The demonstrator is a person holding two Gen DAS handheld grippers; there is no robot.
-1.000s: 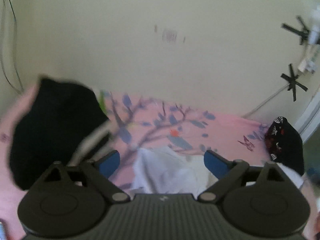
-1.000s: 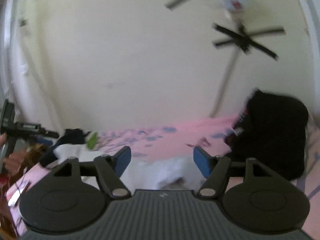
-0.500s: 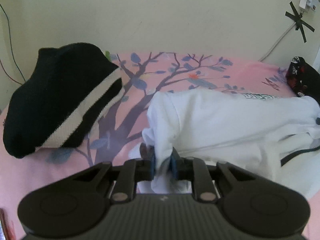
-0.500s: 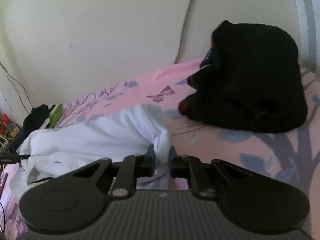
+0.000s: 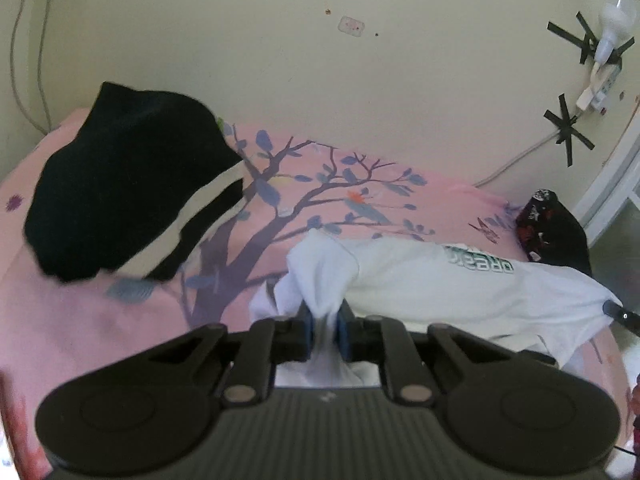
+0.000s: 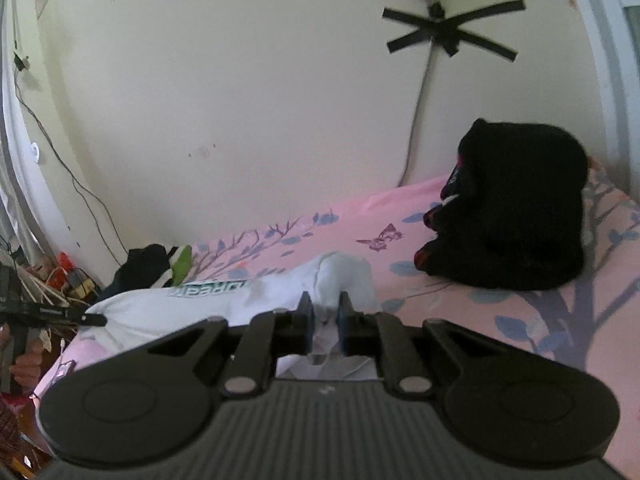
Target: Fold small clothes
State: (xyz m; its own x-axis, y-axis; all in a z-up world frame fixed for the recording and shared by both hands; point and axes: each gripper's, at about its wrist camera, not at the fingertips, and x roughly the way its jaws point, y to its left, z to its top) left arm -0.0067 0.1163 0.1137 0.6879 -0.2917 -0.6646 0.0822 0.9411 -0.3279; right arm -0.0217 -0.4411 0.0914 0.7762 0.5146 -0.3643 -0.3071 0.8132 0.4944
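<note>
- Our left gripper (image 5: 324,326) is closing its jaws, with a bunched end of the white shirt (image 5: 460,280) pinched between them.
- Our right gripper (image 6: 323,320) clamps the shirt's other end; the cloth stretches ahead of both jaws.

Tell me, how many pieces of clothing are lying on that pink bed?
3, maybe more hidden: a white shirt in front, a black striped garment far left, and a dark bundle far right.
</note>
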